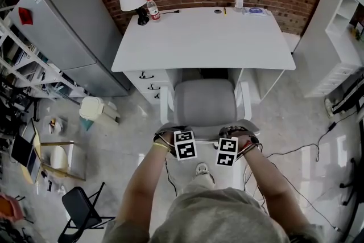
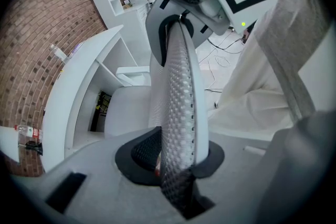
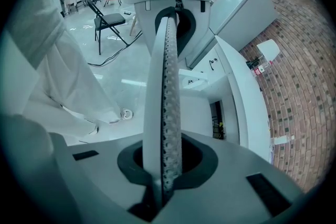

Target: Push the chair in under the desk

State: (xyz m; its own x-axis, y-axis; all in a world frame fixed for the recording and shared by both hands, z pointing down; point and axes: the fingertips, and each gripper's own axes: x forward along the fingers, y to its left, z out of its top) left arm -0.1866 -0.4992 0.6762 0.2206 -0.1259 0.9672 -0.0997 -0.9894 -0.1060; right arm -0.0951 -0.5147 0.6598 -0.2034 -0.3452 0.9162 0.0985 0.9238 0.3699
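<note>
Head view looks steeply down; gripper views (close, facing inward) share the chair (image 1: 205,102).

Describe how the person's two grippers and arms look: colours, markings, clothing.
The left gripper and the right gripper each carry a white cube printed with black square markers. Their fingers are matt grey with rounded black pads. The person wears a grey-green short-sleeved shirt and a thin yellow band on the left wrist.

1. I see the chair (image 1: 205,101) upright: grey seat, white arms. The top edge of its mesh backrest (image 2: 181,113) is pinched by my left tongs (image 1: 169,135) and right tongs (image 1: 243,135).
2. The white tabletop (image 1: 202,37) lies beyond the tongs, and the seat faces its kneehole.
</note>
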